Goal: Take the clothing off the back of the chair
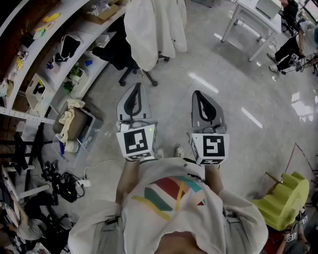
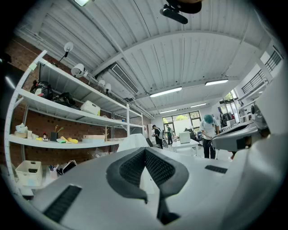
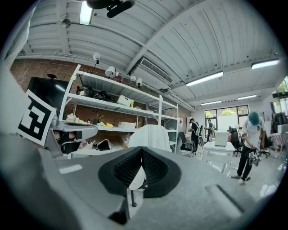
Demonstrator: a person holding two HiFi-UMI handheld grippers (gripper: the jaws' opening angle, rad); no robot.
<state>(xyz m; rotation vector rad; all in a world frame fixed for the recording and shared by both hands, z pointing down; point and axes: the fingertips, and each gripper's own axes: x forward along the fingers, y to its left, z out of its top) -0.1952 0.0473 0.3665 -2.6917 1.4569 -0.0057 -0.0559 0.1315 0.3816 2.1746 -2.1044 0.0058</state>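
Note:
A white garment (image 1: 154, 30) is draped over the back of a black office chair (image 1: 117, 52) on the floor ahead of me, beside the shelving. My left gripper (image 1: 137, 87) and right gripper (image 1: 198, 94) are held level side by side, well short of the chair, both shut with nothing between the jaws. In the left gripper view the garment (image 2: 130, 141) shows just over the closed left gripper (image 2: 145, 151). The right gripper view has the draped garment (image 3: 150, 136) straight beyond the closed right gripper (image 3: 140, 150). Neither gripper touches the garment.
White shelving (image 1: 74, 44) with small items runs along the left. A box holding cloth (image 1: 74, 121) and cables (image 1: 62, 186) lie on the floor at left. A white table (image 1: 248, 15) and people stand far right. A yellow-green seat (image 1: 285, 198) is at my right.

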